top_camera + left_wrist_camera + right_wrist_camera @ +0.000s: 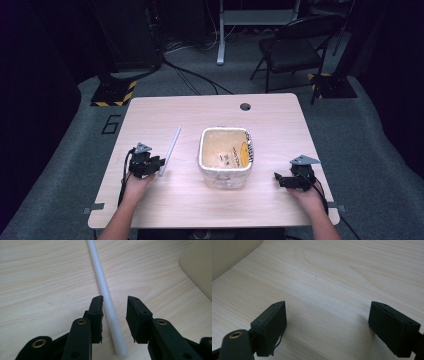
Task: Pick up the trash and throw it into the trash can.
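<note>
While the white rod lies flat on the pale wooden table, slanting away from the person, the left hand-held gripper sits low over its near end, left of a square container lined with wrinkled foil or film that stands mid-table. Nothing lies between that hand-held gripper and the rod; the container stays well to the side. From the left gripper view, the rod runs between the two black jaws, which stand apart: the left pad looks to be touching or just beside it, the right pad clear of it, with the container's wall at the upper right edge. At the table's right side, the right hand-held gripper rests near the container, jaws pointing toward it. Its own view shows the right hand-held gripper spread wide over bare wood, the container's corner at upper left. Beyond the table, the high view shows a folding chair on the grey carpet.
</note>
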`<act>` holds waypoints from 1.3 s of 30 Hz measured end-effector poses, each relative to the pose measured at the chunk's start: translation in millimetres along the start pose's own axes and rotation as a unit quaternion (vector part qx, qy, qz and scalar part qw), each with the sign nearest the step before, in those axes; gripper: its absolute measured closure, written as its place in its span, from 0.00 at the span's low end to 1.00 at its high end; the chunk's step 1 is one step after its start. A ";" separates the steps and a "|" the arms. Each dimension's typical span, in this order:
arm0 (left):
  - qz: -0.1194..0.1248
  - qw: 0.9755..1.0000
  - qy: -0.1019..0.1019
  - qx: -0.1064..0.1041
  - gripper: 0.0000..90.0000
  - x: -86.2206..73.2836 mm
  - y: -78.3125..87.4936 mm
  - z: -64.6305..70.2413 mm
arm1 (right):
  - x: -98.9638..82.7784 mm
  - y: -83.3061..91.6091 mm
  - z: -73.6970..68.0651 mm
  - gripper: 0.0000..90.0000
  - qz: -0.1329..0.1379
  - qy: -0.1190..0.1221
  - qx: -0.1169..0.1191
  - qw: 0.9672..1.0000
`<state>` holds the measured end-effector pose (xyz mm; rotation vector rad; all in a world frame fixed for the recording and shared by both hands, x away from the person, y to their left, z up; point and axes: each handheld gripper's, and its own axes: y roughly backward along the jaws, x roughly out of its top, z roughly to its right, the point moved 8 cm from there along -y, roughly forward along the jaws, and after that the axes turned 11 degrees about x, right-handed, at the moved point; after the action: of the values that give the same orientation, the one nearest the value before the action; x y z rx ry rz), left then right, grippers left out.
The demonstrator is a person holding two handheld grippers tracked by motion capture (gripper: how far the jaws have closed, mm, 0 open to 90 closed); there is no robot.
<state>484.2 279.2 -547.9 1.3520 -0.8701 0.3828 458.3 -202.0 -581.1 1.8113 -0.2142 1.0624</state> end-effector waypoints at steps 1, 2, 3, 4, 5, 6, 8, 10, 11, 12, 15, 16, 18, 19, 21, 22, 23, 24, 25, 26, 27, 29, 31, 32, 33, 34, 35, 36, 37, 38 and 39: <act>0.000 1.000 0.000 0.000 0.73 0.0 0.0 0.0 | 0.0 0.0 0.0 0.16 0.000 0.000 0.000 1.000; -0.001 1.000 0.000 0.000 0.73 -1.4 0.0 0.0 | 0.0 0.0 -0.1 0.16 0.000 0.000 0.000 1.000; -0.001 1.000 0.001 -0.001 0.74 -2.0 -0.1 0.0 | 0.0 0.0 0.0 0.16 0.000 0.000 0.000 1.000; -0.002 1.000 -0.001 0.000 0.75 -3.6 -0.5 -0.1 | 0.0 0.0 -0.1 0.16 0.000 0.000 0.000 1.000; -0.003 1.000 -0.001 0.001 0.75 -4.9 -1.0 -0.1 | 0.0 0.0 0.0 0.16 0.000 0.000 0.000 1.000; -0.003 1.000 -0.001 0.001 0.75 -4.9 -1.0 -0.1 | 0.0 0.0 0.0 0.16 0.000 0.000 0.000 1.000; -0.008 1.000 -0.003 0.003 0.75 -7.7 -2.4 0.3 | -0.1 0.0 -0.1 0.16 0.000 0.000 0.000 1.000; -0.014 1.000 -0.008 0.004 0.76 -9.1 -3.0 1.0 | 0.0 0.0 -0.1 0.16 0.000 0.000 0.000 1.000; -0.013 1.000 -0.011 0.002 0.76 -9.0 -3.4 2.2 | 0.0 0.0 0.0 0.16 0.000 0.000 0.000 1.000; -0.013 1.000 -0.011 0.002 0.77 -9.0 -3.4 2.2 | 0.0 0.0 0.0 0.16 0.000 0.000 0.000 1.000; -0.019 1.000 -0.018 0.006 0.77 -10.8 -5.3 3.9 | 0.0 0.0 0.0 0.16 0.000 0.000 0.000 1.000; -0.019 1.000 -0.018 0.006 0.77 -10.8 -5.3 3.9 | 0.0 0.0 -0.1 0.16 0.000 0.000 0.000 1.000; -0.020 1.000 -0.017 0.007 0.77 -11.8 -6.4 5.1 | -0.1 0.0 -0.1 0.16 0.000 0.000 0.000 1.000; -0.020 1.000 -0.019 0.007 0.77 -12.1 -6.6 5.5 | 0.0 0.0 -0.1 0.16 0.000 0.000 0.000 1.000; -0.019 1.000 -0.017 0.008 0.77 -13.0 -7.5 6.0 | 0.0 0.0 -0.1 0.16 0.000 0.000 0.000 1.000; -0.024 0.999 -0.021 0.011 0.77 -14.7 -8.2 5.3 | -0.1 0.0 -0.1 0.16 0.000 0.000 0.000 1.000; -0.025 0.999 -0.019 0.012 0.77 -15.7 -9.2 5.2 | 0.0 0.0 -0.1 0.16 0.000 -0.001 0.000 1.000; -0.026 0.999 -0.019 0.012 0.77 -16.6 -9.9 4.7 | -0.1 0.1 -0.1 0.16 0.000 -0.001 0.000 1.000; -0.027 0.999 -0.018 0.012 0.77 -16.9 -10.2 4.7 | -0.1 0.1 -0.1 0.16 0.000 -0.001 0.000 1.000; -0.025 1.000 -0.015 0.011 0.77 -17.0 -10.5 4.8 | -0.1 0.1 -0.1 0.16 0.000 -0.001 0.000 1.000; -0.027 0.999 -0.016 0.012 0.77 -17.3 -10.3 4.7 | -0.1 0.1 -0.1 0.16 0.000 -0.001 0.000 1.000; -0.028 0.999 -0.017 0.014 0.77 -17.7 -10.4 4.5 | -0.1 0.1 -0.1 0.16 0.000 -0.001 0.000 1.000; -0.032 0.999 -0.015 0.016 0.77 -20.3 -12.7 4.3 | -0.1 0.1 -0.1 0.16 0.000 -0.001 0.000 1.000; -0.032 0.999 -0.015 0.016 0.77 -20.3 -12.7 4.3 | -0.1 0.1 -0.1 0.16 0.000 -0.001 0.000 1.000; -0.033 0.999 -0.016 0.016 0.77 -20.9 -13.1 4.1 | 0.0 0.0 -0.1 0.16 0.000 0.000 0.000 1.000; -0.033 0.999 -0.020 0.016 0.79 -21.2 -13.0 3.8 | 0.0 0.1 -0.1 0.16 0.000 0.000 0.000 1.000; -0.033 0.999 -0.020 0.016 0.79 -21.2 -13.0 3.8 | 0.0 0.0 -0.1 0.16 0.000 0.000 0.000 1.000; -0.033 0.999 -0.020 0.017 0.79 -21.2 -13.1 3.5 | 0.0 0.0 -0.1 0.16 0.000 0.000 0.000 1.000; -0.032 0.999 -0.021 0.020 0.81 -21.3 -13.1 3.5 | -0.1 0.1 -0.2 0.16 0.000 -0.001 0.000 1.000; -0.032 0.999 -0.026 0.021 0.84 -21.6 -13.0 3.5 | -0.1 0.1 -0.2 0.16 0.000 -0.001 0.000 1.000; -0.032 0.999 -0.026 0.021 0.85 -21.6 -13.0 3.5 | -0.1 0.1 -0.2 0.16 0.000 -0.001 0.000 1.000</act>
<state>478.3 278.1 -572.6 1.4299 -0.8631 0.3186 458.1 -202.0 -581.1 1.8119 -0.2151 1.0609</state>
